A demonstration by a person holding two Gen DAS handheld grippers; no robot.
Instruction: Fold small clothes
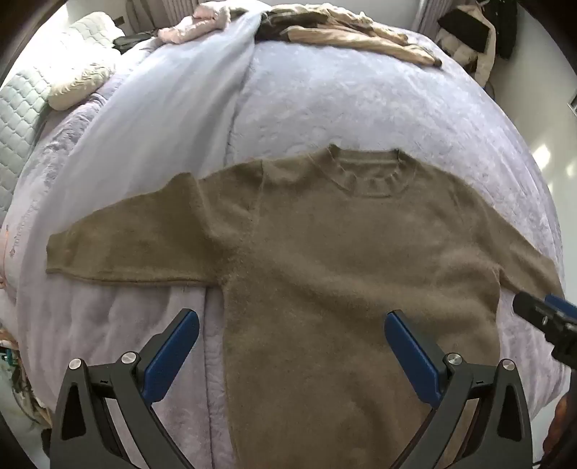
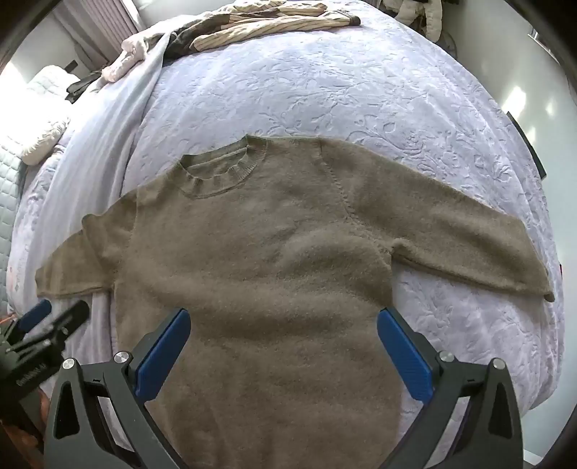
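Observation:
An olive-brown knit sweater (image 1: 342, 252) (image 2: 259, 259) lies flat on the bed, front up, collar away from me and both sleeves spread out sideways. My left gripper (image 1: 291, 321) hovers above the sweater's lower left side, jaws wide open with nothing between them. My right gripper (image 2: 283, 319) hangs over the lower body of the sweater, also wide open and empty. The right gripper's fingers (image 1: 548, 321) show at the right edge of the left wrist view, and the left gripper's fingers (image 2: 54, 321) at the left edge of the right wrist view.
The lavender embossed bedspread (image 1: 360, 101) (image 2: 342, 90) covers the bed. Beige and brown clothes (image 1: 342, 32) (image 2: 259, 25) are piled at the far edge, with a pink garment (image 1: 194, 25) beside them. A pale blue blanket (image 1: 151, 126) and pillows (image 1: 75, 86) lie on the left.

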